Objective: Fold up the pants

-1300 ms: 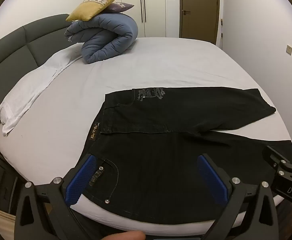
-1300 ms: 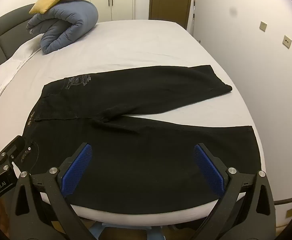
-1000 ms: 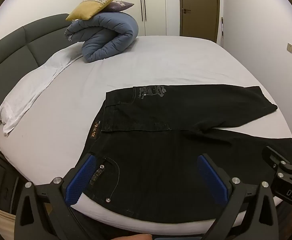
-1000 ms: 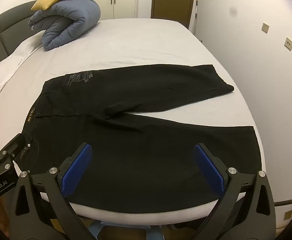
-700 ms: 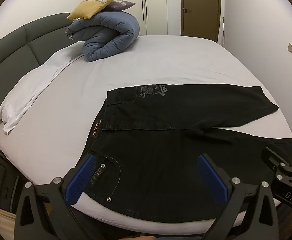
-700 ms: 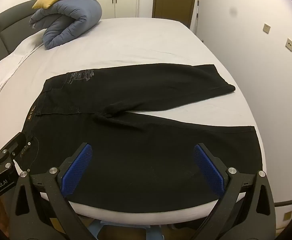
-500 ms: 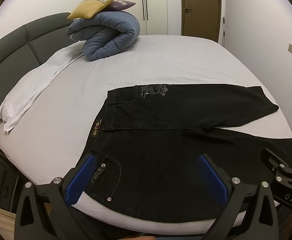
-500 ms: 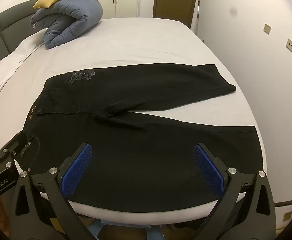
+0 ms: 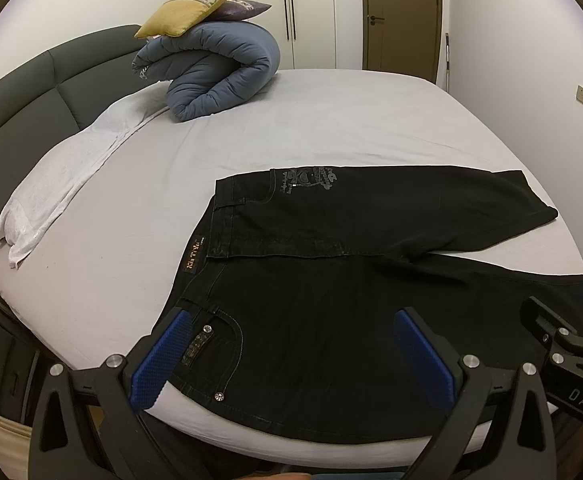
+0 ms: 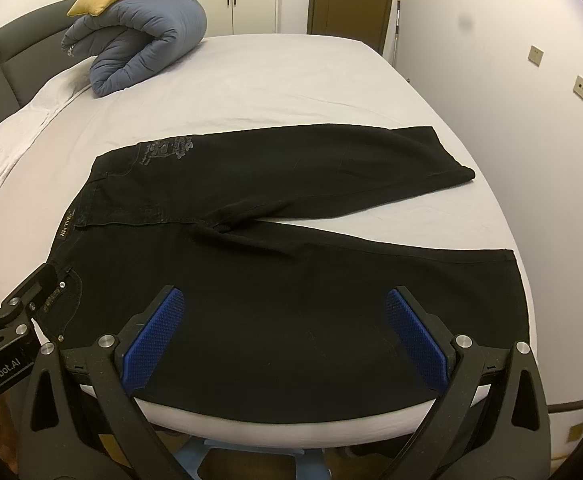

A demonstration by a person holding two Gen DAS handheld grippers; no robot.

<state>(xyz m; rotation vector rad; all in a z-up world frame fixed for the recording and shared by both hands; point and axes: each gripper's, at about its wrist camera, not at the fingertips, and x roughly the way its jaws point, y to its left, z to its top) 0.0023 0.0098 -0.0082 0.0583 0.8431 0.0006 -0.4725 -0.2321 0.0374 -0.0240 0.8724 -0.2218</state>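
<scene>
Black pants (image 9: 351,280) lie flat on the grey bed sheet (image 9: 331,120), waistband to the left, two legs spread to the right in a V. They also show in the right wrist view (image 10: 291,240). My left gripper (image 9: 291,348) is open and empty, hovering over the near waist and pocket. My right gripper (image 10: 283,324) is open and empty, over the near leg. Each gripper shows at the edge of the other's view.
A rolled blue duvet (image 9: 219,76) with a yellow cushion (image 9: 191,8) on top sits at the far left of the bed. A white pillow (image 9: 63,184) lies along the dark headboard (image 9: 23,92). A wall (image 10: 531,120) runs close to the right.
Both grippers have drifted slightly; the view of the pants shifts a little. The pants have not moved and both grippers stay open.
</scene>
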